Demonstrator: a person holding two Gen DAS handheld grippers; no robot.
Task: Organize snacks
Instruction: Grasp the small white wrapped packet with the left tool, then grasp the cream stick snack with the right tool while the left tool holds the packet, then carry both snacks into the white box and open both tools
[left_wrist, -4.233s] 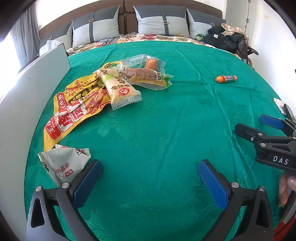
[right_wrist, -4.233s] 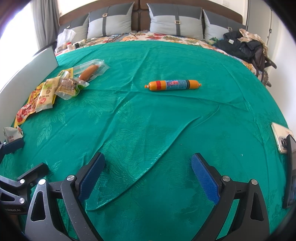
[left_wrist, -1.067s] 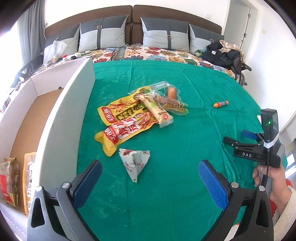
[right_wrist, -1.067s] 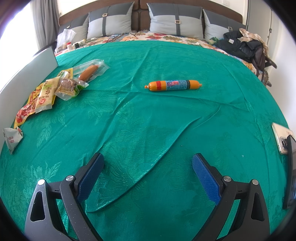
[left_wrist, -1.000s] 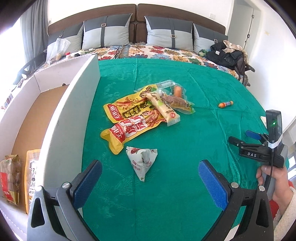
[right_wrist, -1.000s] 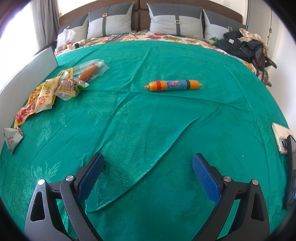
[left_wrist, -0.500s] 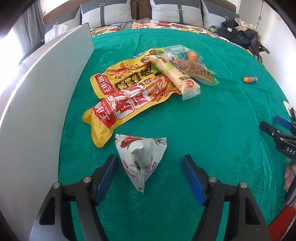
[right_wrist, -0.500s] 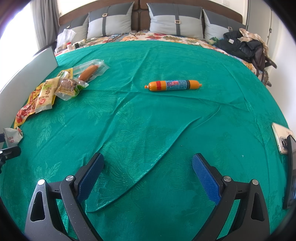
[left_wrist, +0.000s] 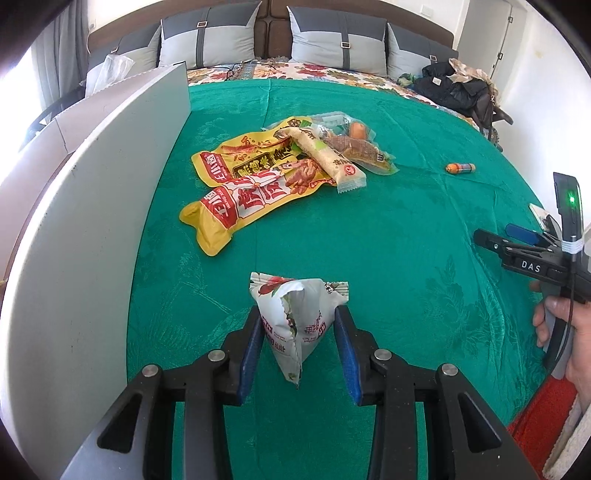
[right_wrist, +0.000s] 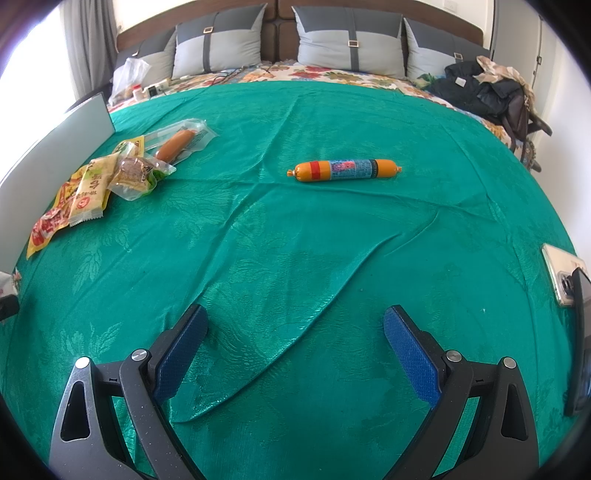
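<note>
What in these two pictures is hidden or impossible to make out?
- Box interior: left wrist view, hidden behind its own white wall.
- White triangular snack packet: its sides are hidden by the left tool's pads; nearly cut off at the edge in the right wrist view.
- Yellow snack bags: partly covered by packets lying on top.
- Sausage label: print too small.
- Phone: cut off at the right edge.

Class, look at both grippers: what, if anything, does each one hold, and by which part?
The left gripper grips the white triangular snack packet by its two sides, near the middle. The right gripper is open and holds nothing.
</note>
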